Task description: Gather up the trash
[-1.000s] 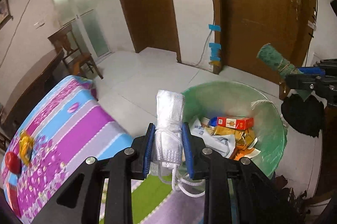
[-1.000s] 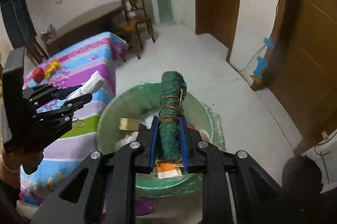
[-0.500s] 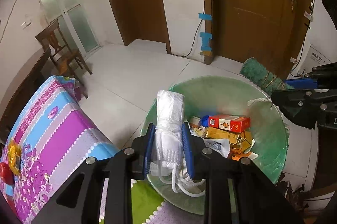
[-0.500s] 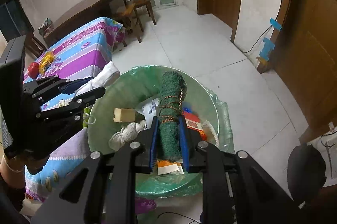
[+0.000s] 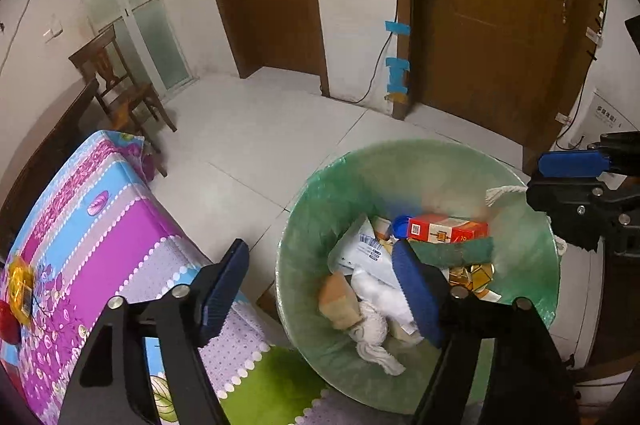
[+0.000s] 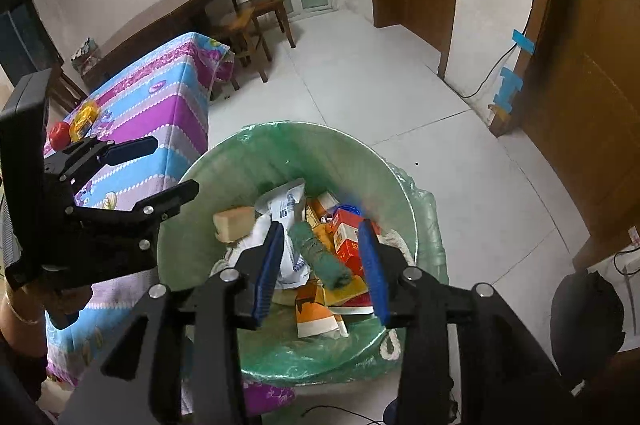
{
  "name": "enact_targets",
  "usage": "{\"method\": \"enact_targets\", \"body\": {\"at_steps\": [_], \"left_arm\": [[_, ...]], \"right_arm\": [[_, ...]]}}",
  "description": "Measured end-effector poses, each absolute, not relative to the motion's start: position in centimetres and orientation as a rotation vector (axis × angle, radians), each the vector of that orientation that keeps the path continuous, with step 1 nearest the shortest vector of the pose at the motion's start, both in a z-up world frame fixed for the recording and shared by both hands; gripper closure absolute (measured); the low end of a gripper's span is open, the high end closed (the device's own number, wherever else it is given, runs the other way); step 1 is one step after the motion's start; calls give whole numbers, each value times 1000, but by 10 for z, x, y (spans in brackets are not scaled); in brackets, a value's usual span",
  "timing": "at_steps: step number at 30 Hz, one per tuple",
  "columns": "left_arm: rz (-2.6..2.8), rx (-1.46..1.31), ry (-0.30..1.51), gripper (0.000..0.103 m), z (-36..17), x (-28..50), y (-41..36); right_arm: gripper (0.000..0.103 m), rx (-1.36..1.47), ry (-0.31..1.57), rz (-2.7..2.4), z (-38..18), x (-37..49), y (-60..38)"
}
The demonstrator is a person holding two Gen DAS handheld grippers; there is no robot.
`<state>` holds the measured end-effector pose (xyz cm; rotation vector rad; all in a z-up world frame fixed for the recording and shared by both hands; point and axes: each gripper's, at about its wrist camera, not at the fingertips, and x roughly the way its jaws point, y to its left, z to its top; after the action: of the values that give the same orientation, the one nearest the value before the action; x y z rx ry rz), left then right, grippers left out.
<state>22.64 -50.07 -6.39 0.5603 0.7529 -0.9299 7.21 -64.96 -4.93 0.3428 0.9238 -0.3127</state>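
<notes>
A green-lined trash bin [image 5: 304,225] [image 6: 188,225] stands on the floor beside the table. Inside lie a rolled green cloth [image 5: 452,252] [image 6: 320,257], a white cloth bundle [image 5: 374,333], a red box [image 5: 448,228] [image 6: 348,241], paper packaging and other scraps. My left gripper [image 5: 320,289] is open and empty above the bin's near left rim; it also shows in the right wrist view [image 6: 168,169]. My right gripper [image 6: 324,265] is open and empty right over the bin, above the green cloth; its fingers [image 5: 568,163] show at the bin's right rim.
A table with a purple, blue and green striped cloth [image 5: 100,225] [image 6: 160,105] touches the bin's left side and carries a red and a yellow object [image 6: 72,129]. A wooden chair [image 6: 252,13] and dark table stand behind. Brown doors [image 5: 500,17] line the far wall. A dark bag [image 6: 584,309] lies at the right.
Both grippers opened. The white cloth bundle dropped from my left gripper and the rolled green cloth from my right gripper; both now lie in the bin.
</notes>
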Motion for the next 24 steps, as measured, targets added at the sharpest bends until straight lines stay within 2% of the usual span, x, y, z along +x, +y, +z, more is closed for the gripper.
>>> {"method": "enact_targets", "body": {"at_steps": [6, 8, 9, 10, 12, 17, 24], "left_arm": [[-971, 521, 727, 29, -57, 210, -487], [-986, 498, 693, 28, -52, 196, -477], [-996, 482, 673, 22, -48, 189, -469], [-1003, 468, 657, 14, -45, 183, -463], [-1019, 419, 599, 7, -36, 168, -445], [-1067, 382, 464, 5, -22, 116, -404], [-1024, 309, 394, 5, -22, 63, -352]], "right_arm": [[66, 339, 879, -321, -50, 59, -640], [47, 287, 803, -376, -44, 42, -628], [26, 266, 760, -404, -41, 32, -621], [14, 244, 677, -446, -35, 13, -611], [5, 214, 559, -502, -27, -15, -596], [5, 65, 368, -681, -16, -80, -545], [5, 67, 363, -751, -35, -122, -504]]}}
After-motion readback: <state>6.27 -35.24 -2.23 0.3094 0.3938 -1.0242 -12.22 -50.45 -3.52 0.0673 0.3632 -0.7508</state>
